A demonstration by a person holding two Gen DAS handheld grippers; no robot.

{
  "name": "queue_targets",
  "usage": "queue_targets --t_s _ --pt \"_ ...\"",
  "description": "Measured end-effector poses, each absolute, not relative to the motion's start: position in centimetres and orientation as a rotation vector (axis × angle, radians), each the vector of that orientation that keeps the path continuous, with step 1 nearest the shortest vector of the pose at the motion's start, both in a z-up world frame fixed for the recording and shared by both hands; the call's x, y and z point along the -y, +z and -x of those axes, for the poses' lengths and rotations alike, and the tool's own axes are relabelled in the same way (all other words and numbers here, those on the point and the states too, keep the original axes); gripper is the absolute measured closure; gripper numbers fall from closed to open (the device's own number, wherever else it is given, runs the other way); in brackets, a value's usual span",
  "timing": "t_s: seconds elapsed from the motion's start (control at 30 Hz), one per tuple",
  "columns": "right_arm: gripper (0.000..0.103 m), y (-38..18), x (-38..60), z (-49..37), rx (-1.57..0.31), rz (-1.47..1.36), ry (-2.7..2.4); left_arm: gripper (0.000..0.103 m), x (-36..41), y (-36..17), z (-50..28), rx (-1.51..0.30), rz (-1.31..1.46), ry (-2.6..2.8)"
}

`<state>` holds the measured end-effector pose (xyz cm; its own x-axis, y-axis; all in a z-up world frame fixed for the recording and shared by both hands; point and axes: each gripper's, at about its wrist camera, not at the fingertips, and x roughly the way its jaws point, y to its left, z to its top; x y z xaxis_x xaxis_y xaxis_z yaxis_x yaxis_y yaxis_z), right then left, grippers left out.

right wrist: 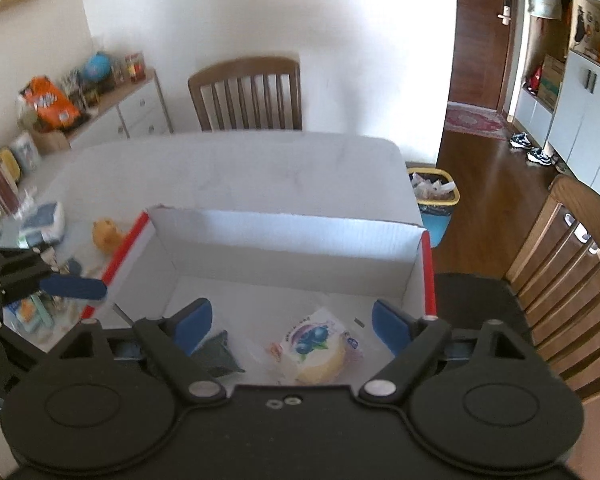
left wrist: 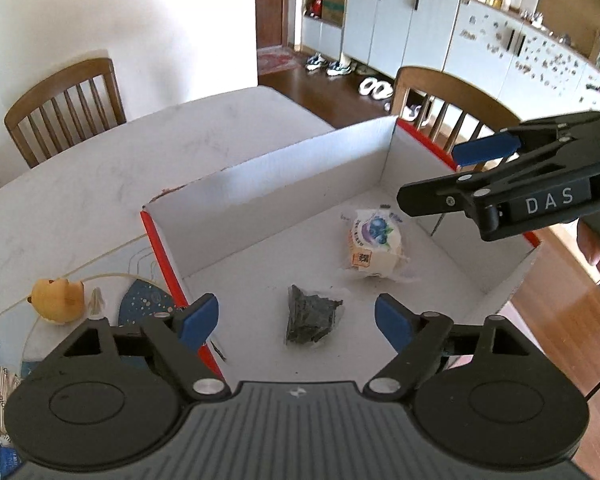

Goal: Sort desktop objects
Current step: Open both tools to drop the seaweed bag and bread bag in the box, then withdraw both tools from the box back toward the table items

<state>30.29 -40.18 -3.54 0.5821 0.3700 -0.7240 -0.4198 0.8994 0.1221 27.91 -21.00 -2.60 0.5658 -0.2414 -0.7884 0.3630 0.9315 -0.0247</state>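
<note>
A: White cardboard box with red edges (left wrist: 260,184) holds the dark crinkly packet (left wrist: 310,316), left, and the blueberry-printed bun (left wrist: 374,240), right. My left gripper (left wrist: 296,320) and right gripper (right wrist: 290,322) hang released, empty.

B: I'd mind the box wall; a careless swing could snag it.

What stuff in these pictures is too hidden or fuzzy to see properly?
- Dark packet, right wrist view: partly behind the right gripper.
- Label print on the blueberry snack, left wrist view: too small to read.
- Clutter left of the box, right wrist view: blurred, partly behind the left gripper.
</note>
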Motion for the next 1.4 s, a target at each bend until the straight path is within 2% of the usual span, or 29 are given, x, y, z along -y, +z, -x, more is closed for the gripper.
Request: queue_targets --t_s 0.17,0.8,1.4 --pt "0.015 -2.5 40.2 -28.7 -0.801 0.038 0.448 0.001 20.2 -2.0 -26.9 -0.860 -0.120 -0.377" --pt "0.014 -0.2 36.2 -23.4 -0.743 -0.035 0.426 0.001 13.5 0.9 -23.7 -0.783 -0.069 -0.377" --pt "0.014 -0.2 28.4 -20.5 -0.712 -0.039 0.458 0.001 5.0 0.2 -21.8 -0.770 -0.030 -0.317"
